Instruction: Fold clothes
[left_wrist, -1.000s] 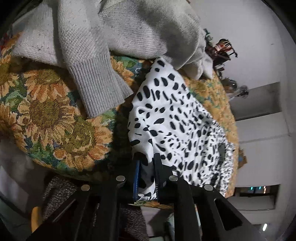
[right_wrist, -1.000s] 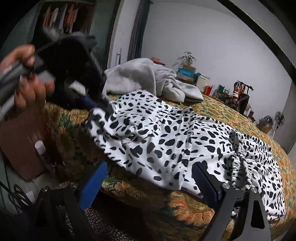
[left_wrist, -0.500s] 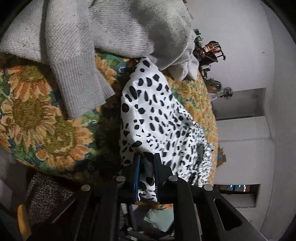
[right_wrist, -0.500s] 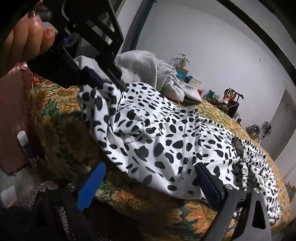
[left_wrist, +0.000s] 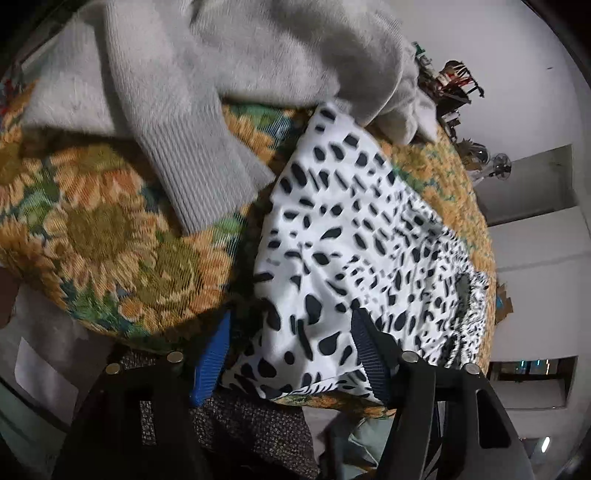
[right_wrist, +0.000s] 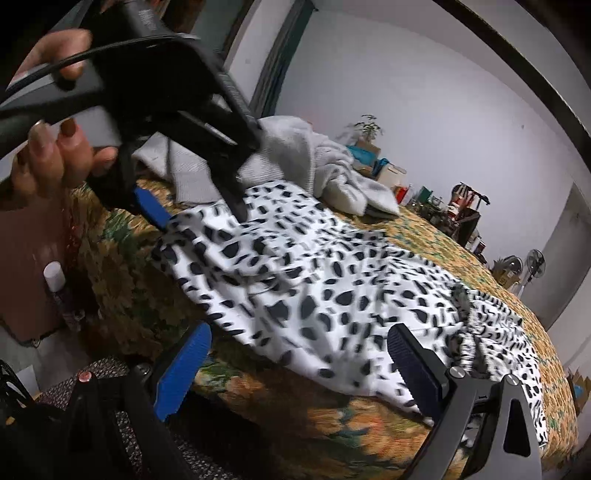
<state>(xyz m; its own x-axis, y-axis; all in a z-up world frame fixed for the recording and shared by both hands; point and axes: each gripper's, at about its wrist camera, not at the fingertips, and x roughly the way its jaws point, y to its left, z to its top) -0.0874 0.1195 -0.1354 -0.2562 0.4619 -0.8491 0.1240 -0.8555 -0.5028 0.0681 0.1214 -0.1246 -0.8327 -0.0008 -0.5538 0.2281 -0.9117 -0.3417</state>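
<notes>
Spotted garment (left_wrist: 343, 236), white with black blotches, lies spread on the bed near its front edge, one corner draped over that edge. Long axis runs from that near corner away toward the far right of the bed, where a gathered, ruffled part bunches.

Left gripper (left_wrist: 291, 350): jaws have just been opening and now stand apart, the garment's near corner lying loose between them; pads do not press on it. In the right wrist view the left gripper (right_wrist: 192, 214) sits at the garment's upper-left corner, a hand (right_wrist: 55, 147) wrapped round its handle.

Right gripper (right_wrist: 299, 365): jaws wide apart, nothing between them, hovering off the bed's front edge with the garment's lower hem just beyond its tips.

Judgement: left is the nearer one to the corner; right is nearer to the front hem. Any next grab turns on the cloth lying ahead and slightly right of both.

Grey knit sweater (left_wrist: 207, 96) heaped at the bed's far left, sleeve cuff trailing toward the spotted cloth, just beside it.

Sunflower-print bedspread (left_wrist: 96, 236) covers the bed. White walls; cluttered shelf (right_wrist: 461, 206) and fan (right_wrist: 535, 262) at the far end.
</notes>
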